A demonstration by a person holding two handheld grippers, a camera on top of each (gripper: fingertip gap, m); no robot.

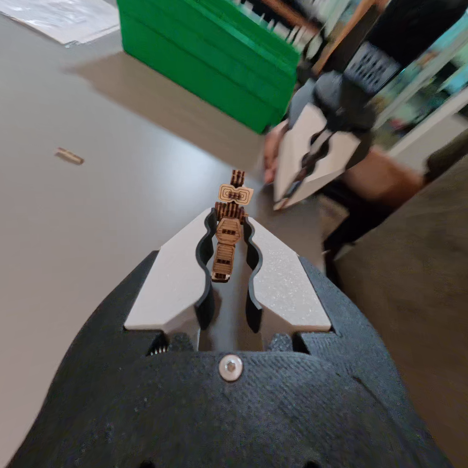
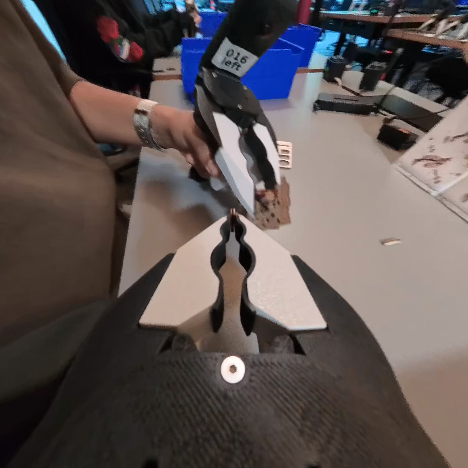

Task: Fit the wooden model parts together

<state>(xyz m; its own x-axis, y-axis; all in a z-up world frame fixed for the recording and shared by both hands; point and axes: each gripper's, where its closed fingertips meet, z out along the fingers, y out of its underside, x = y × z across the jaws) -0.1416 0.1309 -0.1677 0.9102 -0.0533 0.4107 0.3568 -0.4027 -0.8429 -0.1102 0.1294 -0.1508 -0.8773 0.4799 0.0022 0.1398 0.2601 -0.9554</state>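
My left gripper (image 1: 229, 215) is shut on a partly built wooden model (image 1: 229, 228), a column of slotted, engraved plates that sticks out past the fingertips. In the right wrist view the left gripper (image 2: 262, 198) comes in from above, held by a hand, with the model (image 2: 274, 210) at its tips. My right gripper (image 2: 233, 220) is shut on a thin small wooden piece (image 2: 233, 214), seen edge-on just beside the model. The right gripper (image 1: 286, 200) shows blurred to the right of the model in the left wrist view.
A green bin (image 1: 207, 58) stands at the back of the grey table (image 1: 101, 202). A blue bin (image 2: 266, 68) stands behind the left gripper. A loose wooden bit (image 2: 390, 241) lies on the table, also visible in the left wrist view (image 1: 69, 155). Cut-out sheets (image 2: 285, 154) and a parts sheet (image 2: 435, 164) lie farther off. Both grippers' tips are close together, under 4 cm apart.
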